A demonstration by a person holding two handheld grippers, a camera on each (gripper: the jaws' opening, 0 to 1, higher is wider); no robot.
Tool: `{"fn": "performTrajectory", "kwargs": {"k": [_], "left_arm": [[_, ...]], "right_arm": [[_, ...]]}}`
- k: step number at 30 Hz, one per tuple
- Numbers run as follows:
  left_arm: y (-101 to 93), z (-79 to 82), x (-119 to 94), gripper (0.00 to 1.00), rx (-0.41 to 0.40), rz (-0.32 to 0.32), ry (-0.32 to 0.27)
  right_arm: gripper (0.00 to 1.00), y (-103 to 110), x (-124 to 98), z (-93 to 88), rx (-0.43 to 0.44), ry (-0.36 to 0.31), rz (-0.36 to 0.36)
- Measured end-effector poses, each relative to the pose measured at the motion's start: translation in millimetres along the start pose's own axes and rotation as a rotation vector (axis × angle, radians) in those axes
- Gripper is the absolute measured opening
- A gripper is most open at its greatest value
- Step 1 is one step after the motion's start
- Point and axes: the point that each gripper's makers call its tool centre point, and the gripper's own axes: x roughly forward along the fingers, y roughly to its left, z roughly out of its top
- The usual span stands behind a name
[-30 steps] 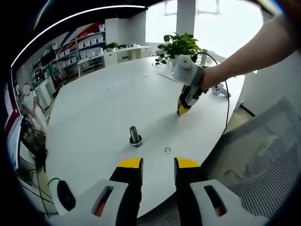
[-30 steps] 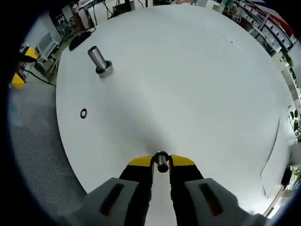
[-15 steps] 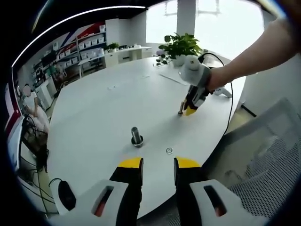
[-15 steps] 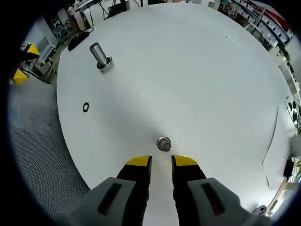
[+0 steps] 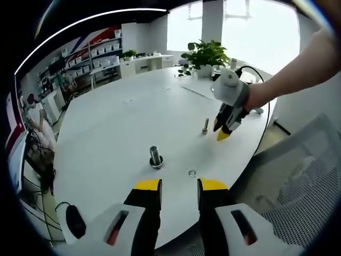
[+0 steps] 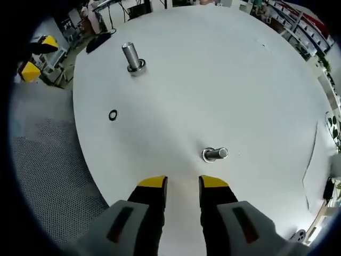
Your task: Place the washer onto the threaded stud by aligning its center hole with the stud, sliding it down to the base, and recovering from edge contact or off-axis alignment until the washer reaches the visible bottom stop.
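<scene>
Your right gripper (image 6: 180,182) and left gripper (image 5: 178,185) both gape empty; washer (image 5: 192,173) lies apparently flat, near the larger stud (image 5: 155,157).

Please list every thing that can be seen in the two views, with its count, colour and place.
studs: 2, grey metal, upright on the table; near stud, far stud
washer: 1, silver, flat near the table edge
table: 1, white, round
mouse: 1, black, near table edge
plant: 1, green, far side of table
mesh chair: 1, grey, beside table
left gripper: yellow tips, open, empty
right gripper: yellow tips, open, near far stud
</scene>
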Motion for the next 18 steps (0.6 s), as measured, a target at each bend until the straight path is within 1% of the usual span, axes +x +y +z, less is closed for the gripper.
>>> {"fn": "performTrajectory", "kwargs": {"k": [3, 6, 7, 9, 13, 15, 18], "left_arm": [[-0.4, 0.0, 0, 0.25, 0.002, -0.002, 0.0], [-0.2, 1.2, 0, 0.25, 0.001, -0.001, -0.006], [-0.1, 1.2, 0, 0.25, 0.001, -0.001, -0.005], [0.3, 0.9, -1, 0.24, 0.002, 0.0, -0.004], [1.3, 3.2, -2, 0.24, -0.002, 0.004, -0.016], [1.4, 2.5, -1, 0.24, -0.002, 0.004, -0.013], [0.3, 2.1, -1, 0.24, 0.0, 0.0, -0.012]], "right_arm": [[0.26, 13, 1, 2.3, -0.001, -0.005, 0.011], [0.26, 31, 3, 11.7, -0.03, -0.018, 0.029], [0.26, 33, 3, 13.2, -0.035, -0.021, 0.028], [0.28, 42, 4, 23.9, -0.057, -0.054, 0.033], [0.28, 63, 11, 37.6, -0.07, -0.069, 0.068], [0.28, 71, 15, 43.4, -0.096, -0.067, 0.075], [0.28, 79, 20, 53.1, -0.105, -0.074, 0.088]]}}
